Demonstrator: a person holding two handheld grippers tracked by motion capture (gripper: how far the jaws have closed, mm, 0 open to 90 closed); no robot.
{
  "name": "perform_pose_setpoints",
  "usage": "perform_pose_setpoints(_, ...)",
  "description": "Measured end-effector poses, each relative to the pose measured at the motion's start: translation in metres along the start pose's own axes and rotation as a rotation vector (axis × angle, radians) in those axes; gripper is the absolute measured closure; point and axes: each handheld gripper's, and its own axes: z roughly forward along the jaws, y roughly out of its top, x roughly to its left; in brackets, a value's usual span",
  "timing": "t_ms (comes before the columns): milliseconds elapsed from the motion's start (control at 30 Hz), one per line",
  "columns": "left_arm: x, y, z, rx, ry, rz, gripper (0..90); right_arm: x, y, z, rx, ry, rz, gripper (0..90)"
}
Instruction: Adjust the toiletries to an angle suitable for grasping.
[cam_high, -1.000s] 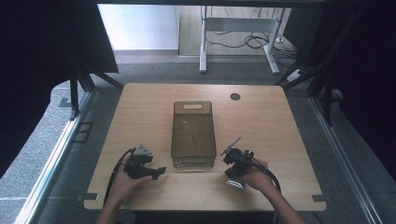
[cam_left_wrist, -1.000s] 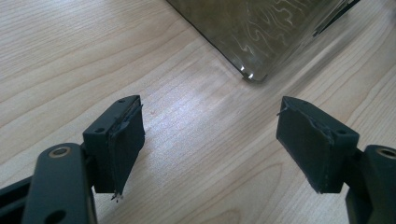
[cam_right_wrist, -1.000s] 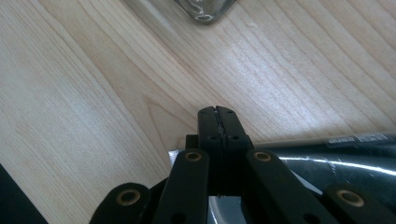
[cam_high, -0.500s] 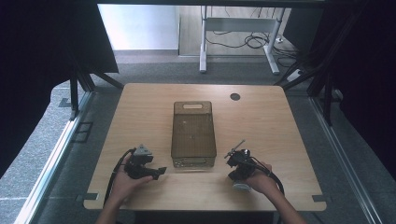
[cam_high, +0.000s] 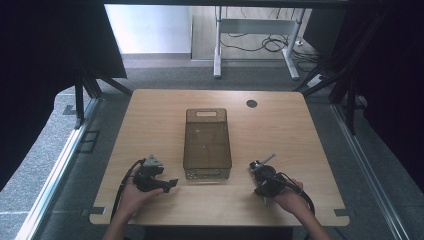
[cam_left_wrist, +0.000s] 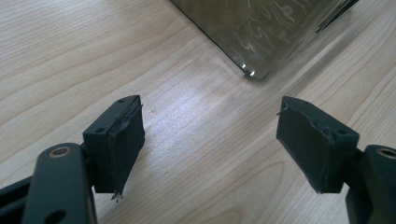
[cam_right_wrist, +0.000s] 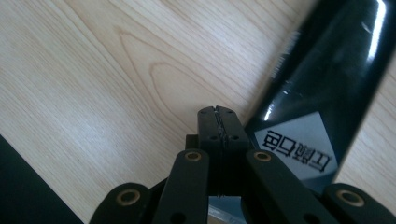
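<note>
Right gripper (cam_high: 260, 169): you're holding it low over the table's near right edge, jaws pressed fully together, nothing pinched between the pads. In the right gripper view (cam_right_wrist: 218, 122) a glossy black packet (cam_right_wrist: 317, 88) with a grey label is lying flat on the wood just beside the closed tips, angled up to the right; whether the tips are touching it I can't tell. A thin light piece is sticking out past that gripper in the high view; can't tell what it is.

Left gripper (cam_high: 169, 184): you're holding it at the near left, jaws standing wide apart and gripping nothing. In the left gripper view (cam_left_wrist: 210, 140) bare wood is showing between the pads, and the rounded corner of the bin (cam_left_wrist: 261, 32) is sitting just ahead of them, not touching.

Between your two hands, slightly farther out, the smoky translucent bin (cam_high: 207, 145) is standing upright in the middle of the table (cam_high: 150, 115), long side running away from you, handle slot at the far end. It looks empty.

Beyond it, a small dark round hole (cam_high: 251, 103) is sitting near the far edge. Past the table, a white desk frame (cam_high: 255, 40) and loose cables are lying on the floor.
</note>
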Motion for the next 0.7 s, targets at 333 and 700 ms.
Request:
perform_pose_setpoints(333, 0.000, -0.001, 0.001, 0.004, 0.004, -0.005, 23.7, -0.005, -0.008, -0.005, -0.016, -0.012, 0.014, 89.6)
perform_pose_setpoints(700, 0.001, -0.001, 0.000, -0.001, 0.001, -0.016, 23.5, -0.008, 0.000, -0.028, -0.120, 0.016, 0.020, 67.7)
